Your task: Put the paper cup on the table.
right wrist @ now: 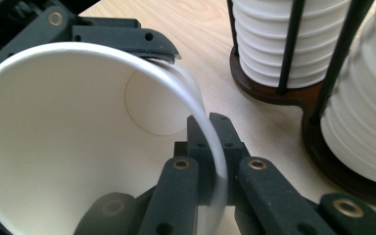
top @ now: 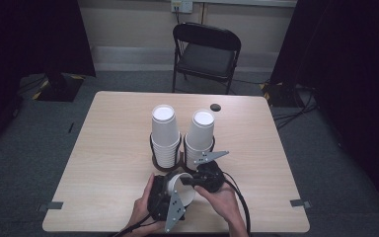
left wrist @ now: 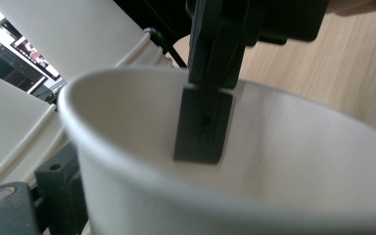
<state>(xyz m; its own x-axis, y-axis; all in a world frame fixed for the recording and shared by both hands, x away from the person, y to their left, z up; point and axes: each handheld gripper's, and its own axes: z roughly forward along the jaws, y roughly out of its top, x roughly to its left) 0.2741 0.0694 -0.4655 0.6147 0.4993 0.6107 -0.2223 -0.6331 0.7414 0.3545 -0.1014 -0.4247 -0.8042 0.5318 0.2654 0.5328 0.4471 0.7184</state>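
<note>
In the high view the loose cup [top: 180, 186] lies on its side at the near edge of the bench [top: 108, 163], mouth turned right, between the two hands. Much of it is hidden there by the left tongs [top: 170, 190] and their grey plate, and the left hand [top: 140, 210] is cut off by the bottom edge. The right hand [top: 222, 200] is partly cut off too.

The right tongs [right wrist: 210, 147] are together on the cup's rim, one jaw inside the wall and one outside; the right gripper view shows the thin white edge pinched between them. In the left gripper view the same black jaw hangs over the rim [left wrist: 203, 122] into the cup, blurred at this range. The left tongs stand wide around the cup's body: one jaw lies along its outer wall [right wrist: 122, 36], and the other is hidden behind the cup, so whether the pads press on it is hard to make out; they appear to cradle it.

The cup [right wrist: 78, 137] is empty, its round base visible inside.

Just beyond it stands a dark wire holder [top: 154, 160] with two rings. Each ring carries a stack of white cups upside down: the left stack [top: 165, 133] and the right stack [top: 200, 136], side by side and nearly touching. A small dark disc [top: 215, 106] lies on the far part of the bench, and a folding chair [top: 205, 54] stands behind.
</note>
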